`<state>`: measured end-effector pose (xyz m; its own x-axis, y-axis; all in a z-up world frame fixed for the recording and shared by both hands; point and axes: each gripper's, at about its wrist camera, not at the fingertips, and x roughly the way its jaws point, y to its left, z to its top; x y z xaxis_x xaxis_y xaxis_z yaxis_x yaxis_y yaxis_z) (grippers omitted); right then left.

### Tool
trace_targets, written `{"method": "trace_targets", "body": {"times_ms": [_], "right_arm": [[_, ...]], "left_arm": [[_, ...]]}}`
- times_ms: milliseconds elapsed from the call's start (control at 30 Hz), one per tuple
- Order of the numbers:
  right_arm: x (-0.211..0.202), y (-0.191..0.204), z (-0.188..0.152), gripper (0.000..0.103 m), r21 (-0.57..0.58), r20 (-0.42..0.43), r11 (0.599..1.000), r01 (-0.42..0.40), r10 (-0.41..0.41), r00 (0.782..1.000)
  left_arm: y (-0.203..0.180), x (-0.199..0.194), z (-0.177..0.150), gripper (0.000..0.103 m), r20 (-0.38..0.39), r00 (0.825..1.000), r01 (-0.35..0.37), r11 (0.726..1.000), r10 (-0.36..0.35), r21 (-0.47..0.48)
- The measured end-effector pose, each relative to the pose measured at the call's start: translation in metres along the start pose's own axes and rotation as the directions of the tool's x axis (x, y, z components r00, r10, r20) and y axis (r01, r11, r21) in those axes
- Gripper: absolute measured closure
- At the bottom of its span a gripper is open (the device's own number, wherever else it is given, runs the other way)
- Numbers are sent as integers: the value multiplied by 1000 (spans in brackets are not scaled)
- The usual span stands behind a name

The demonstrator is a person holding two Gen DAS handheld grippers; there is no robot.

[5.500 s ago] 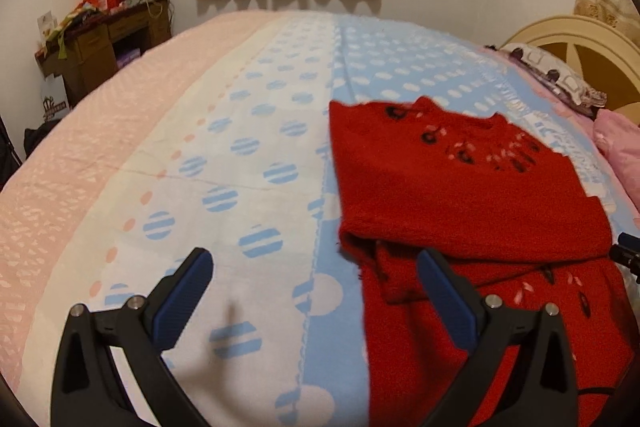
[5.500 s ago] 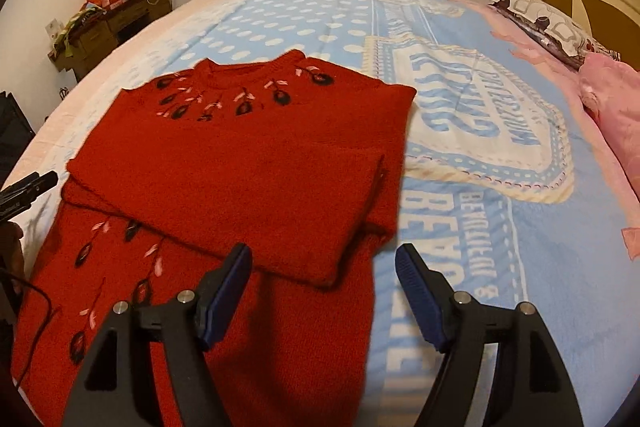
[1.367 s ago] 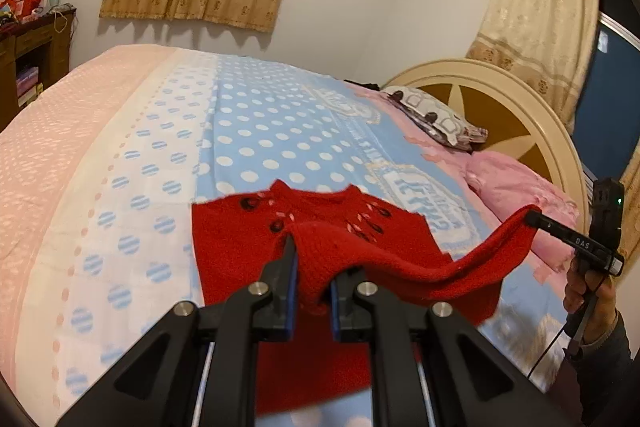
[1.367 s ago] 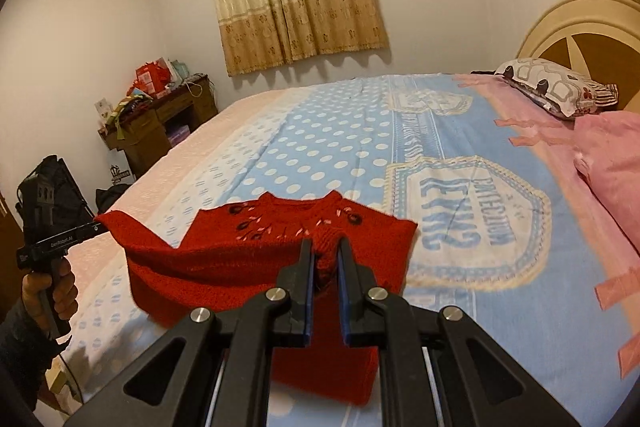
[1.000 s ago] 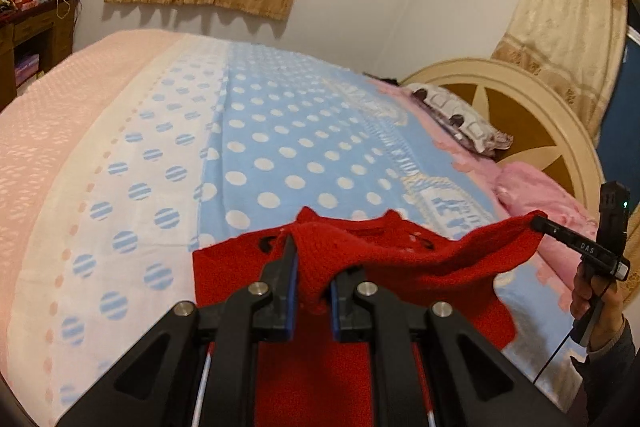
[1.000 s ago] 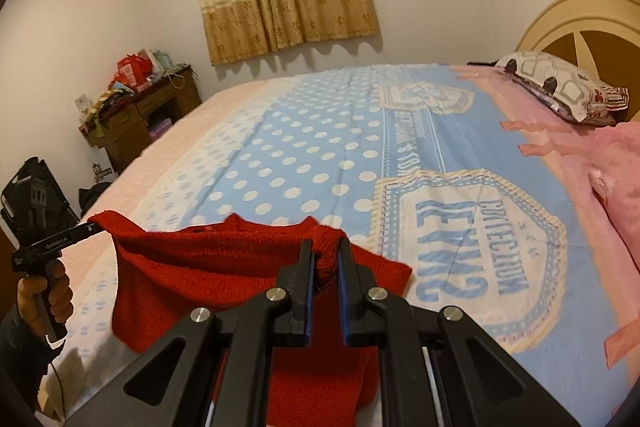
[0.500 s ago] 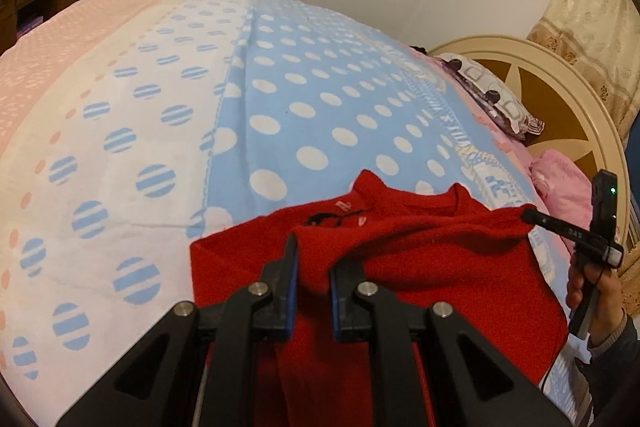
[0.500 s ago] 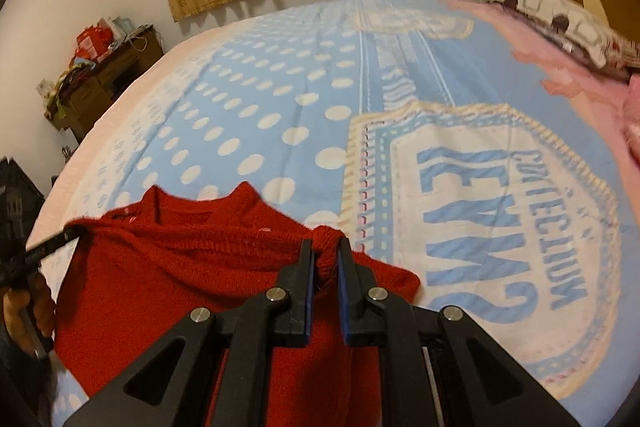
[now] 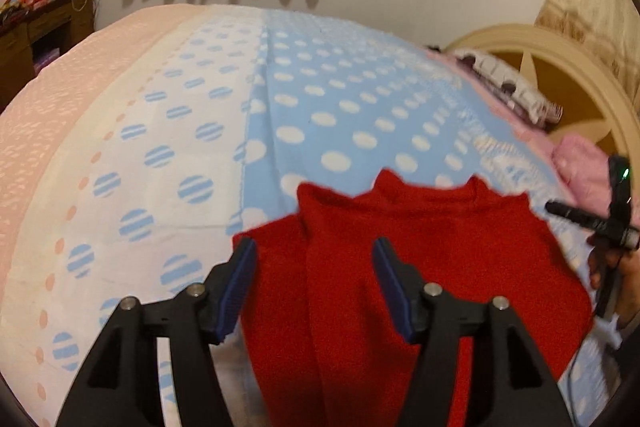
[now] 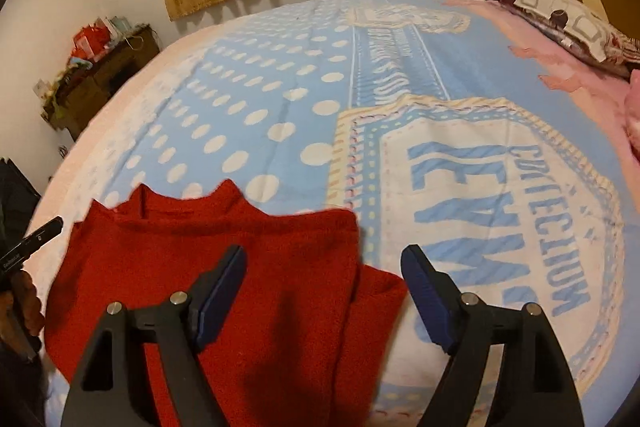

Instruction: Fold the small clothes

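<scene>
A red knitted sweater (image 9: 424,259) lies folded on the bed, its plain back side up and its collar at the far edge. It also shows in the right wrist view (image 10: 224,267). My left gripper (image 9: 314,287) is open and empty, just above the sweater's near left part. My right gripper (image 10: 322,291) is open and empty, above the sweater's right edge. The other gripper shows at the frame edge in each view, hand-held beside the sweater.
The bed (image 9: 180,131) has a blue, white and pink dotted blanket with a lettered panel (image 10: 500,187). Pillows (image 10: 560,19) and a curved headboard (image 9: 560,67) are on the right. A cluttered wooden desk (image 10: 100,67) stands far left.
Both grippers carried the sweater's lower edge up and over toward the collar, laid it down, and opened, letting go of the cloth. The patterned front is now covered.
</scene>
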<state>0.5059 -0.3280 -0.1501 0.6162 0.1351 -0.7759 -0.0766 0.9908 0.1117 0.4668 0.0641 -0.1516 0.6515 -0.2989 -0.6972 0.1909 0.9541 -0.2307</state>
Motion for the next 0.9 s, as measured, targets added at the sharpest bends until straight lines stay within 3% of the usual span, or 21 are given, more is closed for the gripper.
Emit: {"method": "trace_targets", "body": {"times_ms": [100,300,433,567,667,800,900], "right_arm": [[5,4,1,23,-24,-18,1000,10,-11,1000],[42,15,4,23,-117,-104,983,144,-156,982],[54,6,9,23,-74,-133,981,181,-190,973],[36,8,3,23,-81,-90,970,230,-237,967],[2,12,-8,23,-64,-26,975,213,-215,976],[-51,32,-40,23,-64,8,996,64,-64,998],[-73,56,-68,23,-128,15,991,40,-38,999]], "left_arm": [[-1,12,0,41,-26,998,-57,998,57,26],[-6,44,-4,40,-70,980,-180,978,188,109],[4,39,-3,36,-76,982,-167,984,171,57],[14,2,-11,37,-25,986,-165,986,166,10],[12,-36,-31,37,22,983,-184,982,183,35],[1,-64,-64,26,14,989,-149,987,148,66],[-10,-72,-84,26,5,993,-119,989,119,85]]}}
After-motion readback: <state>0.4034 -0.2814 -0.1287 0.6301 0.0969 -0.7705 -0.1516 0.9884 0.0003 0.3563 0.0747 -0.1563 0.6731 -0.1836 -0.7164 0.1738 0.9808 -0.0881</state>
